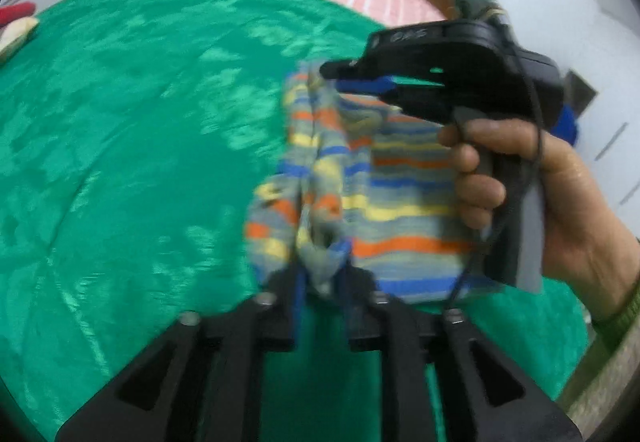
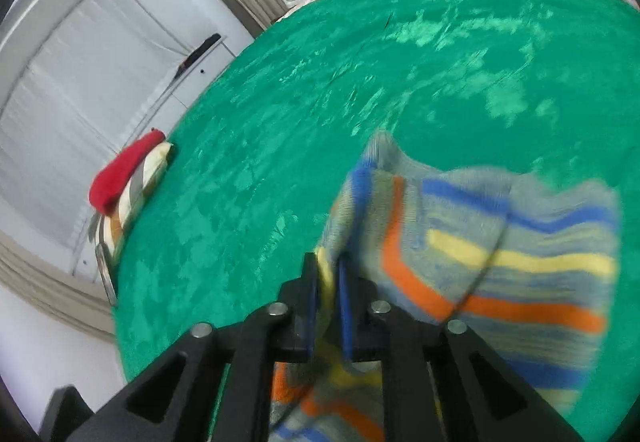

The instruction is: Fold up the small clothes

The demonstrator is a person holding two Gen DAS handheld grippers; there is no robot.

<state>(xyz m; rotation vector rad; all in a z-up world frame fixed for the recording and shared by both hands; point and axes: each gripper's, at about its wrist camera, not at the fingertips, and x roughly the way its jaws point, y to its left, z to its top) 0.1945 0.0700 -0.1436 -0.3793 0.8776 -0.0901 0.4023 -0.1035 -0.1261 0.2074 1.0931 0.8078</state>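
Left gripper (image 1: 320, 274) pinching bunched edge of striped garment (image 1: 400, 194); right gripper (image 2: 329, 306) pinching another edge. Garment hangs above green bedspread (image 1: 120, 122). Soft, light, floppy knit; grip corners, not middle.

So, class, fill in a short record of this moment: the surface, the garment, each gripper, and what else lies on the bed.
surface: shiny green bedspread
garment: small grey knitted garment with blue, yellow and orange stripes, lifted
left gripper: shut on a bunched edge of the garment
right gripper: shut on another edge
other items: folded stack topped with red cloth, at the bedspread's edge
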